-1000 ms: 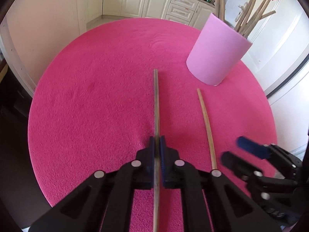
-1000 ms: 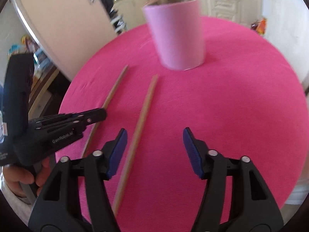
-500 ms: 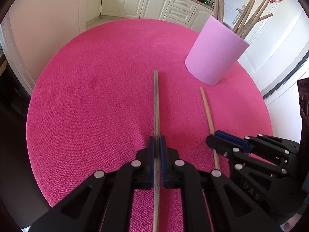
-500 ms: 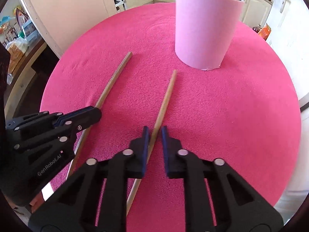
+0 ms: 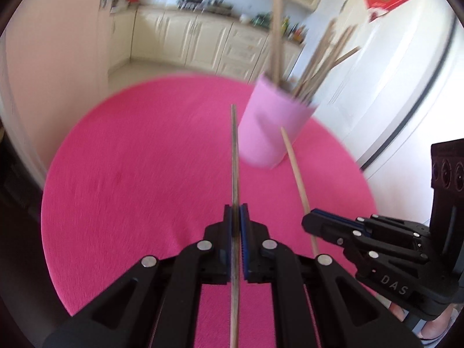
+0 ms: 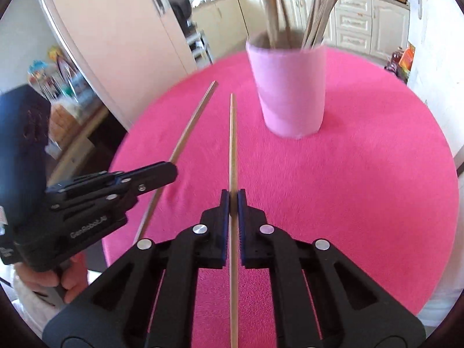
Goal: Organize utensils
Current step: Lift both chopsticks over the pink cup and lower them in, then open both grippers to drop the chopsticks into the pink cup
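Observation:
A pink cup [image 5: 271, 127] holding several wooden chopsticks stands upright on the round pink table [image 5: 130, 174]; it also shows in the right wrist view [image 6: 290, 92]. My left gripper [image 5: 235, 220] is shut on a dark chopstick [image 5: 234, 150], lifted off the table and pointing toward the cup. My right gripper [image 6: 233, 203] is shut on a lighter chopstick [image 6: 232, 139], also lifted and pointing left of the cup. In the left wrist view the right gripper [image 5: 311, 223] shows at the right with its chopstick [image 5: 294, 168]. In the right wrist view the left gripper [image 6: 171, 172] shows at the left with its chopstick [image 6: 194, 124].
Cream kitchen cabinets [image 5: 203, 43] stand beyond the table. A white fridge [image 5: 406, 87] is at the right. A pale wall panel [image 6: 116, 43] and a cluttered shelf [image 6: 58, 87] are to the left of the table.
My right gripper has closed on the lighter chopstick. Both grippers have lifted their chopsticks off the table and tilted them up toward the cup.

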`<state>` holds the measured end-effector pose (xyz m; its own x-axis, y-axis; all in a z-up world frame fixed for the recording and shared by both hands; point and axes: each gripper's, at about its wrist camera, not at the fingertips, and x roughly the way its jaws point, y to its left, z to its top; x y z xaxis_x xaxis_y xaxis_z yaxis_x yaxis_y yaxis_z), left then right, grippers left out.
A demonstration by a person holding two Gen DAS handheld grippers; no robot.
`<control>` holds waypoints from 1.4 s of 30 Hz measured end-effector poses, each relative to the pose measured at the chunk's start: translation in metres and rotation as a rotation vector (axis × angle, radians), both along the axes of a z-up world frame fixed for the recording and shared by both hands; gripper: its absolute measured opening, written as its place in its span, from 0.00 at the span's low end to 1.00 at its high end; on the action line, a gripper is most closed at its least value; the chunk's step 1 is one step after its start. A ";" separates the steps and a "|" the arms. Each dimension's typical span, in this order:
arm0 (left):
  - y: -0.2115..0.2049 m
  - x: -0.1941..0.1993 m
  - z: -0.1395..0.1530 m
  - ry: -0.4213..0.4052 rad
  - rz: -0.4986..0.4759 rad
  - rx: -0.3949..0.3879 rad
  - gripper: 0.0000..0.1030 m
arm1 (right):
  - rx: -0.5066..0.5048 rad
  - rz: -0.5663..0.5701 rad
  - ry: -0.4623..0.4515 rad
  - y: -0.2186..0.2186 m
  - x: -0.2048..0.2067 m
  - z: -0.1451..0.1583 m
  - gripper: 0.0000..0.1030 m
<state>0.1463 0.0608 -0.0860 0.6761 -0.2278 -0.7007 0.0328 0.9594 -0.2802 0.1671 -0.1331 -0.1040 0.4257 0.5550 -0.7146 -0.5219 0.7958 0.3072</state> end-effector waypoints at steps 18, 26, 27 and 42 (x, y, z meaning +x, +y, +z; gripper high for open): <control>-0.041 0.033 0.069 -0.600 0.026 -0.083 0.06 | 0.262 -0.159 -0.427 -0.051 0.013 0.092 0.06; -0.039 0.073 0.089 -0.745 0.081 -0.110 0.06 | 0.367 -0.209 -0.579 -0.048 0.048 0.097 0.06; -0.039 0.079 0.090 -0.765 0.094 -0.111 0.06 | 0.373 -0.214 -0.590 -0.047 0.051 0.097 0.06; -0.030 0.109 0.081 -0.881 0.178 -0.098 0.06 | 0.430 -0.249 -0.729 -0.042 0.084 0.095 0.06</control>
